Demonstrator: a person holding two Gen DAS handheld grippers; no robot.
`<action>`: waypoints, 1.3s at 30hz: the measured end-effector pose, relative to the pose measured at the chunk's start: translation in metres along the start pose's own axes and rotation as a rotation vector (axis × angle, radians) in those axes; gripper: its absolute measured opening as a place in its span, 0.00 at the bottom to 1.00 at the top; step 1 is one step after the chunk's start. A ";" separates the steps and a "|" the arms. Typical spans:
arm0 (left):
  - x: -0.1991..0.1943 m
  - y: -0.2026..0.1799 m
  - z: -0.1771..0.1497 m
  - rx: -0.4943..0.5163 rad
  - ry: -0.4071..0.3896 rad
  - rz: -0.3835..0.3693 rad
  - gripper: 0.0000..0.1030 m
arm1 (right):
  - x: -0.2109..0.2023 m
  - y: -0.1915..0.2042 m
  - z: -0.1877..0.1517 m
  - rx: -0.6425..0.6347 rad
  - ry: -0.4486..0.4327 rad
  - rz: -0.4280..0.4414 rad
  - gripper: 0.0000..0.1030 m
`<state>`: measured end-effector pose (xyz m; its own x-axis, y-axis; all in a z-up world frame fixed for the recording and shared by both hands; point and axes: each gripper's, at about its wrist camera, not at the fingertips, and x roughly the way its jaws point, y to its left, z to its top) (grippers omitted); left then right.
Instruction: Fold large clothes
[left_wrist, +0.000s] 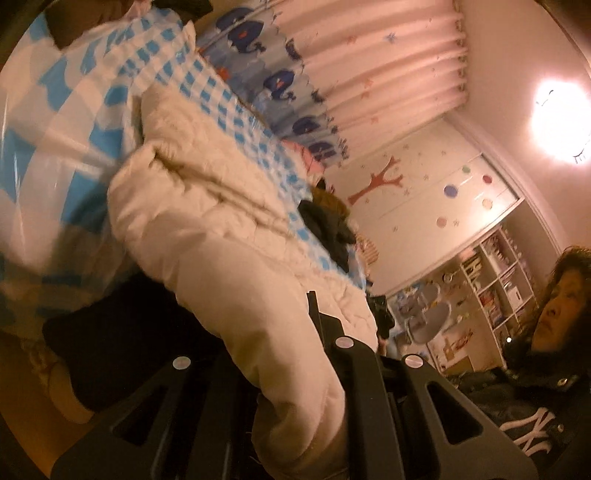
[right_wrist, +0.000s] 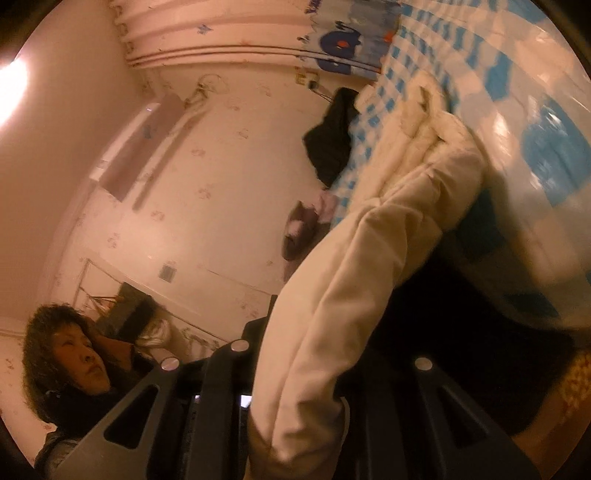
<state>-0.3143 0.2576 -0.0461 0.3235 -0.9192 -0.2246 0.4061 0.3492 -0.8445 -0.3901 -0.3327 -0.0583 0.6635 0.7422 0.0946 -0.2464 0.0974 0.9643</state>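
Warm, dim room light with heavy fisheye bending.
A ceiling lamp glares white; the checked bedcover is motion-blurred, and corners are black.

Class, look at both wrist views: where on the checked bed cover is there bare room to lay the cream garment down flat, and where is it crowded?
Free: the blue-checked cover beside the cream garment, towards the whale curtain. Crowded: the cover's far edge, where dark clothes lie heaped.

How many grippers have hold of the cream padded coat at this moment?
2. The left gripper is shut on one end of the cream padded coat; the right gripper is shut on another end, with the rest draped over the checked bed cover.
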 end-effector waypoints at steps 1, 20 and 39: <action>-0.001 -0.003 0.004 0.006 -0.012 -0.002 0.07 | 0.003 0.003 0.006 -0.009 -0.005 0.013 0.17; 0.027 -0.022 0.143 0.023 -0.246 -0.018 0.07 | 0.073 0.027 0.144 -0.104 -0.044 0.114 0.17; 0.108 0.062 0.270 -0.150 -0.317 0.100 0.07 | 0.132 -0.041 0.263 -0.004 -0.067 -0.026 0.20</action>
<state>-0.0233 0.2289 0.0086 0.6135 -0.7716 -0.1680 0.2366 0.3826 -0.8931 -0.1069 -0.4128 -0.0203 0.7156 0.6932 0.0860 -0.2312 0.1189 0.9656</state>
